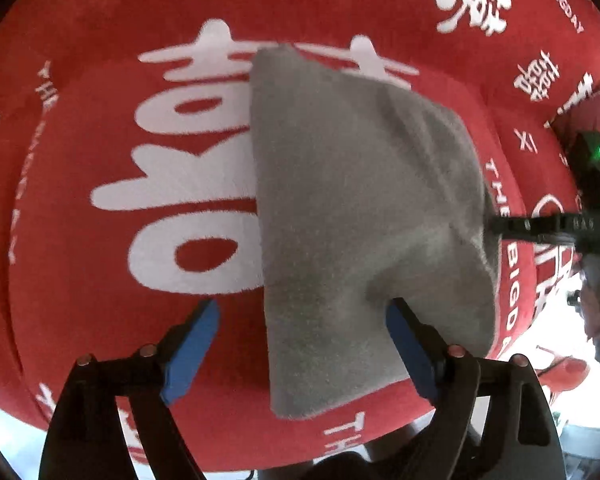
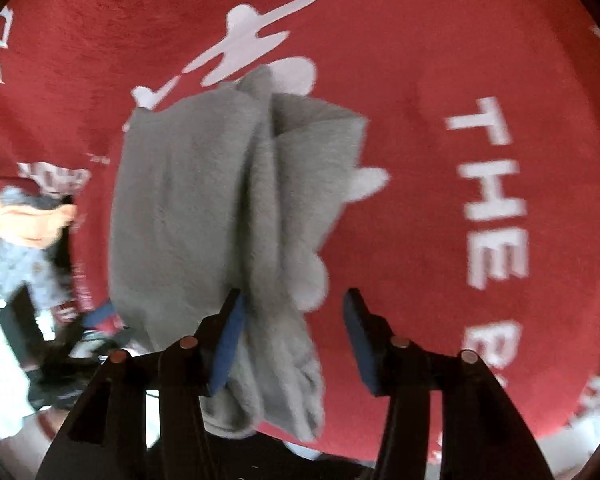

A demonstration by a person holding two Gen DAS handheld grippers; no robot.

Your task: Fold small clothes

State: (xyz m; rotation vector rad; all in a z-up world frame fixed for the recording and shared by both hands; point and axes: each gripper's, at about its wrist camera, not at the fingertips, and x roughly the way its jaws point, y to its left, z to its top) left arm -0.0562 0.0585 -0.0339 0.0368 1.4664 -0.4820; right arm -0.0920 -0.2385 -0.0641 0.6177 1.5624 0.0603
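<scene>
Red plush blanket [image 1: 100,80] with large white characters and "THE BIG DAY" lettering, spread as the work surface and filling both views.

Grey fleece cloth [image 1: 360,200], the small garment of the task, draped over the blanket at centre; in the left wrist view broad and fairly smooth, near edge hanging toward the camera; in the right wrist view [image 2: 204,208] bunched into lengthwise pleats, apparently lifted rather than lying flat.

Left gripper [image 1: 304,344]: jaws wide apart, blue pads visible on both fingers; cloth lying between and over the right-hand finger, draped and not pinched.

Right gripper [image 2: 292,340]: jaws likewise spread wide; gathered cloth resting against the inner face of the left-hand pad [image 2: 230,344], far pad well clear. No true clamp visible on either side; hold, if any, by drape and friction only. Same gripper seen from the left wrist view as a dark finger at the cloth's right edge [image 1: 540,226].

Risks, as judged: slippage of the fleece off the open fingers, caused by absent pinch; uneven, rumpled fold, caused by the pleats along the right side; snagging or dragging of the blanket pile, caused by closing too low.
</scene>
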